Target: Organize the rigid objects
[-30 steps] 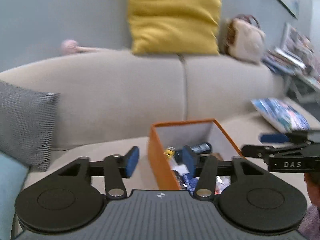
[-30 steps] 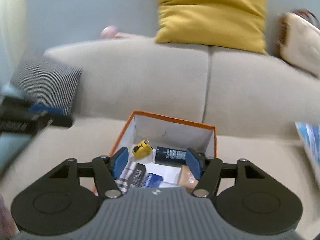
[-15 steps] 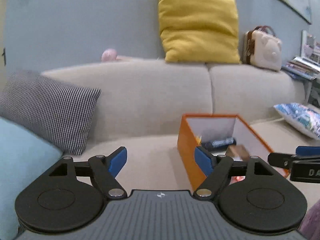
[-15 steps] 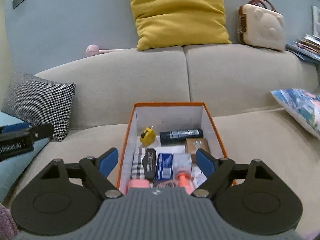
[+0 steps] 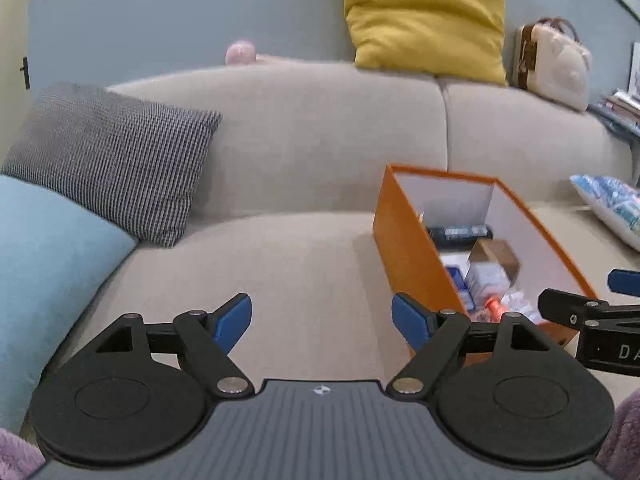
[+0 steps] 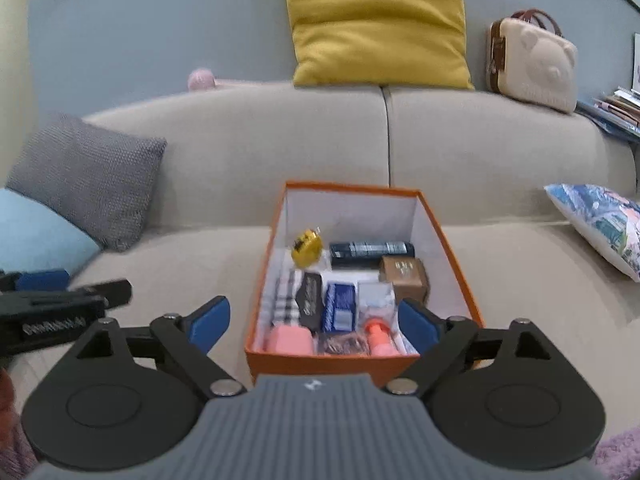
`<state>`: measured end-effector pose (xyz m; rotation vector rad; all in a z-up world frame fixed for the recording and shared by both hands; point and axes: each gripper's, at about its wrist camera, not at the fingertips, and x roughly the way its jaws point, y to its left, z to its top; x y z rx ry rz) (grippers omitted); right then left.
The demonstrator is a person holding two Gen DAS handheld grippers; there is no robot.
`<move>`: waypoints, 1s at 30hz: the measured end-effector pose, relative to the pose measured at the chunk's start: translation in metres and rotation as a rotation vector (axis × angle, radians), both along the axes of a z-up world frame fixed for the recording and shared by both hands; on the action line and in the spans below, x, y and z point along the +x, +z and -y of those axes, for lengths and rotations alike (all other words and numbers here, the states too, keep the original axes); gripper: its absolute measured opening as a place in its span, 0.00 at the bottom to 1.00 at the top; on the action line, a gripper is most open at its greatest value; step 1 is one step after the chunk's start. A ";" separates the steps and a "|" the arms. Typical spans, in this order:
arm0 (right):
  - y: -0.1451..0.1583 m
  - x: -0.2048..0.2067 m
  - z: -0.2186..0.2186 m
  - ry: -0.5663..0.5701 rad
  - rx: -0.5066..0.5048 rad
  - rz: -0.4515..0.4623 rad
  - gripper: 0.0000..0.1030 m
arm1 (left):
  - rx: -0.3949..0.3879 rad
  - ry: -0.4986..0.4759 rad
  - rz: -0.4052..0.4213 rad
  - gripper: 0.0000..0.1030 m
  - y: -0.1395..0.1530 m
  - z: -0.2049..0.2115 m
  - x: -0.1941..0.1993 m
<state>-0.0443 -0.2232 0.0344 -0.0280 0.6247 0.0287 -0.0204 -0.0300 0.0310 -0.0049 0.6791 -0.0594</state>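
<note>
A: What do I have on the left wrist view?

B: My left gripper hangs over bare sofa seat; its jaws have just been opening and stand wide apart with nothing between them. The orange box sits ahead and to the right of the claw, just past its right finger. Far right, the tip of my right gripper pokes in. A houndstooth cushion lies ahead-left.

A: And the right wrist view?

B: My right gripper is also spread, jaws just been opening, gripping nothing. The orange box lies straight ahead, its near wall between the fingers. Inside I see a yellow tape measure, a dark tube, a brown carton, a blue packet and a pink item. My left gripper shows at the left edge.
</note>
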 end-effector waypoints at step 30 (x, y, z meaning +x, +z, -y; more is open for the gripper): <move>-0.022 0.015 0.011 -0.052 -0.014 -0.113 0.89 | -0.002 -0.048 -0.071 0.91 -0.015 0.008 0.007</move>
